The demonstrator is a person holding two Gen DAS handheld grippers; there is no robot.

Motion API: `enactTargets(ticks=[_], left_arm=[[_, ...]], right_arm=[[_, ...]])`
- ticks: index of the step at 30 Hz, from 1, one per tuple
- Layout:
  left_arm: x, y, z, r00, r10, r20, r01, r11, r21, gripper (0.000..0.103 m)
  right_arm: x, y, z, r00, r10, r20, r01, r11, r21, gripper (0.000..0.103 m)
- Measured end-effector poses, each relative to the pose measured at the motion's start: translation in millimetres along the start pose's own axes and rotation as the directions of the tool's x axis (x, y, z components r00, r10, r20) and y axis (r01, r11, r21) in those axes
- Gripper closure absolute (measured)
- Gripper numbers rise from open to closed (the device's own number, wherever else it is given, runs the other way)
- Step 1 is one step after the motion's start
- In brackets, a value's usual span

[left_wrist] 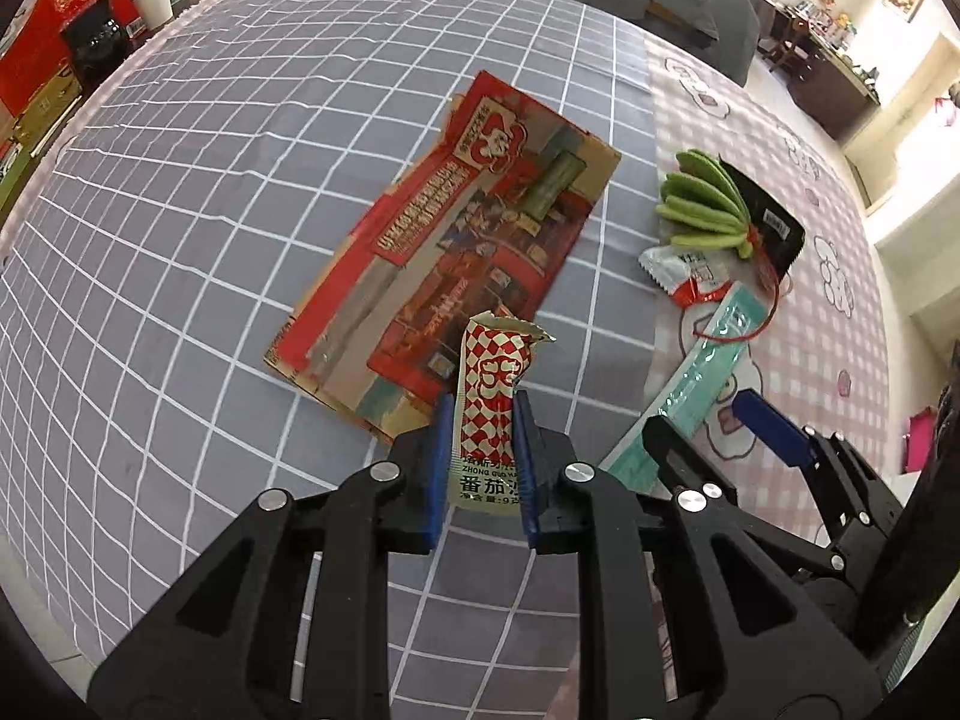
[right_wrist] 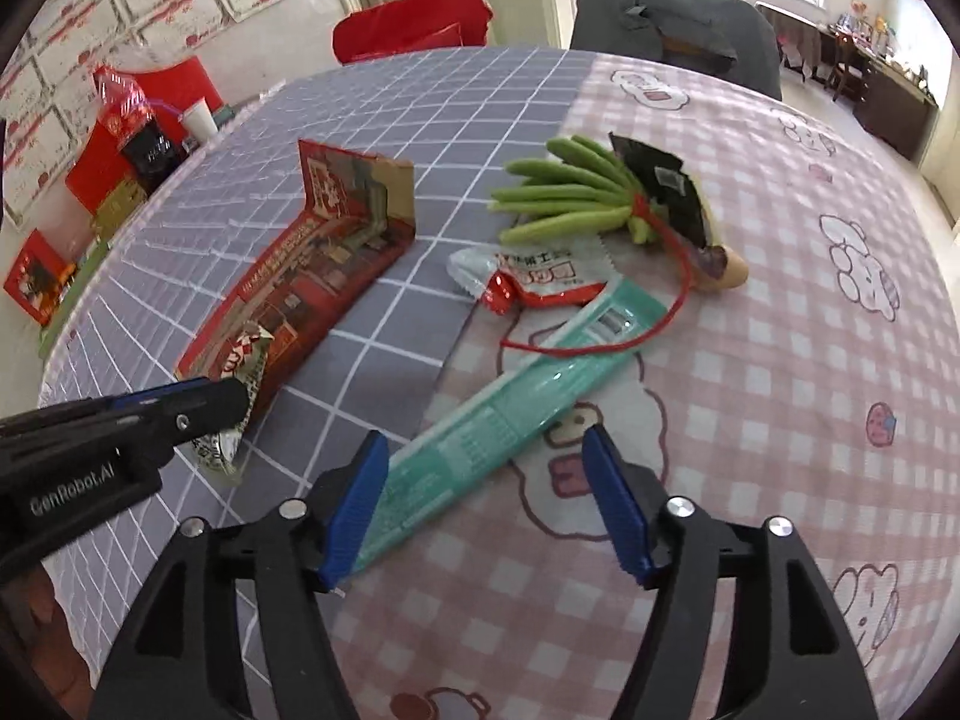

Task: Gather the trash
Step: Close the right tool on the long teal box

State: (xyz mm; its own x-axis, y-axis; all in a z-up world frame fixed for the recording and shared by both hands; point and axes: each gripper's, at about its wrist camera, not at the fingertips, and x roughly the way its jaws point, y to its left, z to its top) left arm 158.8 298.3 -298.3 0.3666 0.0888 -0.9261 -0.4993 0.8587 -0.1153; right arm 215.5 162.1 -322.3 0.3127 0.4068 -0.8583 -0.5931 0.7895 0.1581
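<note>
With my left gripper (left_wrist: 480, 420) I am pinching a red-and-white checkered sauce packet (left_wrist: 493, 384) between the blue pads, holding it upright just above the near end of the flattened red cardboard box (left_wrist: 444, 252) that is lying on the grey checked tablecloth (left_wrist: 210, 210). My right gripper (right_wrist: 489, 480) is hanging with its fingers spread wide, holding nothing, over the near end of the long teal wrapper (right_wrist: 516, 396) on the pink cloth. Beyond it a crumpled red-and-white wrapper (right_wrist: 534, 276), a black packet (right_wrist: 660, 186) and a green toy banana bunch (right_wrist: 570, 198) with a red string are lying close together.
</note>
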Motion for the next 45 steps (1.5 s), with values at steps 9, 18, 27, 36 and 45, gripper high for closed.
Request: enactTargets(ticks=[9,18,27,36,45], left_arm=[[1.9,-14.4,1.7,1.0,-0.026,-0.003,0.026,0.999,0.021,0.083],[1.6,-4.4,3.5,1.0,0.0,0.0,0.0,1.0,0.02,0.083],[2.8,-7.0,2.3,1.0,-0.012,-0.019,0.012,1.0,0.027,0.083],[8.9,-34.0,0.8,0.997,-0.053,-0.049,0.057,0.995,0.085,0.083],[15.6,-51.8,0.5,0.996,-0.048,-0.07,0.056,0.992,0.114,0.083]], right_arm=[[-9.6,-39.1,0.4,0.997,-0.078,-0.02,0.081,0.982,0.17,0.037],[7.9,8.4,4.7,0.996,-0.084,0.019,0.083,0.995,0.046,0.02],[14.5,3.9,6.6,0.98,-0.194,-0.041,0.195,0.98,0.035,0.01],[-0.4,-29.3,4.3,0.979,-0.192,-0.064,0.198,0.975,0.102,0.043],[-12.7,-54.8,3.1,0.994,-0.093,-0.052,0.098,0.988,0.118,0.092]])
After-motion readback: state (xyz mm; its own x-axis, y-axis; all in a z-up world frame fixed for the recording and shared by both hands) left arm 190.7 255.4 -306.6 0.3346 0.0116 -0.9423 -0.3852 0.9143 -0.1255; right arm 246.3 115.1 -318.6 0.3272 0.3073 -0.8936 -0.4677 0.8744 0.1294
